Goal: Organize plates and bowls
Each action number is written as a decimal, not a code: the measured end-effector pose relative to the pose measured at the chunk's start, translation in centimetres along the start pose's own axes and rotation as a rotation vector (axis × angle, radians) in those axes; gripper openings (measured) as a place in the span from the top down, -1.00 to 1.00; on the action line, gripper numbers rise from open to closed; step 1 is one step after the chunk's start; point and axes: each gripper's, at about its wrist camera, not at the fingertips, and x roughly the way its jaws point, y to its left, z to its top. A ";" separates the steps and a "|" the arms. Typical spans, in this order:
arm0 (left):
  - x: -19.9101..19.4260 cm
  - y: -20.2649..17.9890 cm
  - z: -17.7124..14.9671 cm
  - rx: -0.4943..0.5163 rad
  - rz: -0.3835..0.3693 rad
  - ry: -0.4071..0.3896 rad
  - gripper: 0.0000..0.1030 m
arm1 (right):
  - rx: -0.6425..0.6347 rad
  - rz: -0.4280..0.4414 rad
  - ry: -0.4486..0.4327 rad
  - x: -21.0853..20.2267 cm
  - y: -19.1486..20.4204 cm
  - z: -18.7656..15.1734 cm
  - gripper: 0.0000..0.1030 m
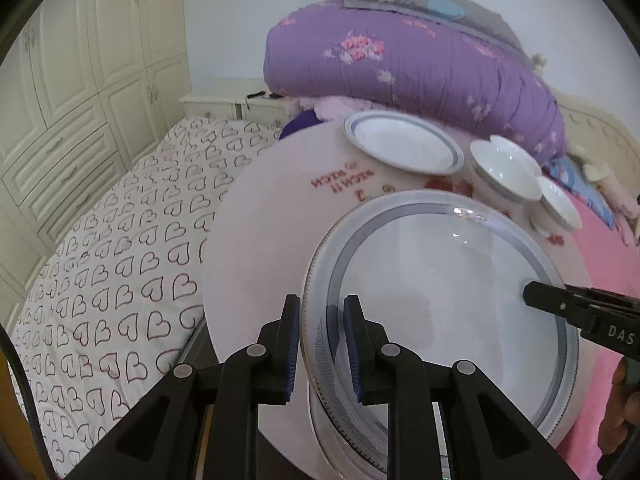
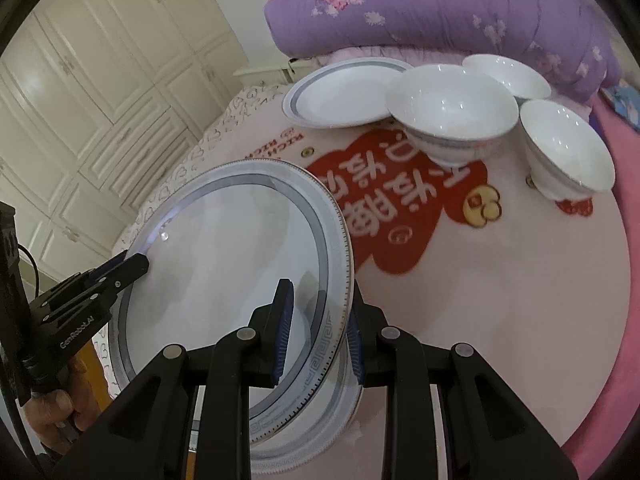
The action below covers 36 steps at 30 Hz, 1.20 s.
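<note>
A large white plate with a grey-blue patterned rim [image 1: 440,292] [image 2: 224,264] is held between both grippers, a little above the round pink table [image 1: 264,208] [image 2: 500,300]. My left gripper [image 1: 320,320] is shut on its left rim. My right gripper [image 2: 320,312] is shut on its right rim and shows in the left wrist view [image 1: 560,300]. A smaller rimmed plate [image 1: 400,142] [image 2: 340,94] lies at the table's far side. Three white bowls [image 2: 452,108] [image 2: 564,144] [image 2: 508,72] stand to its right.
A purple floral quilt [image 1: 420,52] [image 2: 440,4] is piled behind the table. A bed with a heart-print cover [image 1: 120,260] lies to the left. Cream wardrobes [image 1: 80,60] stand beyond it. A pink blanket [image 2: 624,360] borders the table on the right.
</note>
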 end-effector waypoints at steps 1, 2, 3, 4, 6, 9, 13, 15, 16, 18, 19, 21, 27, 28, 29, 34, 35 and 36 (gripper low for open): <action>0.0 -0.1 -0.1 0.001 0.002 0.004 0.66 | -0.001 -0.002 0.006 0.1 0.0 -0.6 0.51; -0.1 -0.3 -0.6 0.002 0.004 0.009 0.66 | -0.003 -0.004 0.012 0.2 -0.1 -1.0 0.51; 0.1 -0.3 -0.4 0.002 0.005 0.014 0.66 | -0.003 -0.004 0.019 0.3 -0.1 -1.3 0.50; 0.2 -0.4 -0.6 0.001 0.005 0.017 0.66 | -0.001 -0.003 0.025 0.4 -0.3 -2.0 0.50; 0.4 -0.4 -0.9 0.000 0.002 0.026 0.66 | 0.001 -0.004 0.034 0.5 -0.4 -2.7 0.51; 0.8 -0.6 -1.2 0.007 0.005 0.035 0.65 | 0.004 -0.006 0.037 0.4 -0.5 -3.2 0.50; 0.9 -0.9 -1.6 0.029 0.009 0.024 0.85 | -0.010 -0.006 0.038 0.4 -0.2 -3.6 0.50; 0.5 -2.2 -1.9 0.051 -0.056 0.024 0.83 | -0.024 0.002 0.047 0.5 0.3 -3.7 0.50; 0.1 -3.2 -2.1 0.085 -0.052 0.000 0.83 | -0.037 -0.008 0.046 0.6 0.7 -3.8 0.50; 0.0 -4.6 -2.2 0.121 -0.059 -0.010 0.82 | -0.040 -0.024 0.045 0.9 0.8 -3.9 0.50; 0.1 -4.8 -2.3 0.115 -0.075 -0.001 0.82 | -0.031 -0.020 0.050 1.1 0.6 -3.9 0.50; 0.6 -4.9 -2.3 0.100 -0.084 0.012 0.82 | -0.019 -0.008 0.048 1.2 0.1 -3.9 0.58; 1.5 -3.3 -2.0 0.070 -0.052 0.028 0.81 | -0.022 -0.016 0.033 0.5 -0.1 -3.7 0.51; 1.4 -3.1 -2.1 0.065 -0.046 0.027 0.76 | -0.023 -0.022 0.028 0.4 -0.1 -3.8 0.51; 1.5 -3.1 -2.0 0.061 -0.043 0.028 0.72 | -0.027 -0.031 0.021 0.3 -0.1 -3.8 0.51; 1.2 -2.5 -1.9 0.034 -0.022 0.000 -0.22 | -0.032 -0.035 -0.001 -0.2 -0.3 -3.8 0.26; 1.0 -2.4 -1.9 0.027 -0.020 -0.010 -0.29 | -0.036 -0.031 -0.006 -0.3 -0.3 -3.8 0.16; 0.8 -2.3 -1.9 0.022 -0.020 -0.017 -0.41 | -0.039 -0.033 -0.014 -0.4 -0.2 -3.8 -0.06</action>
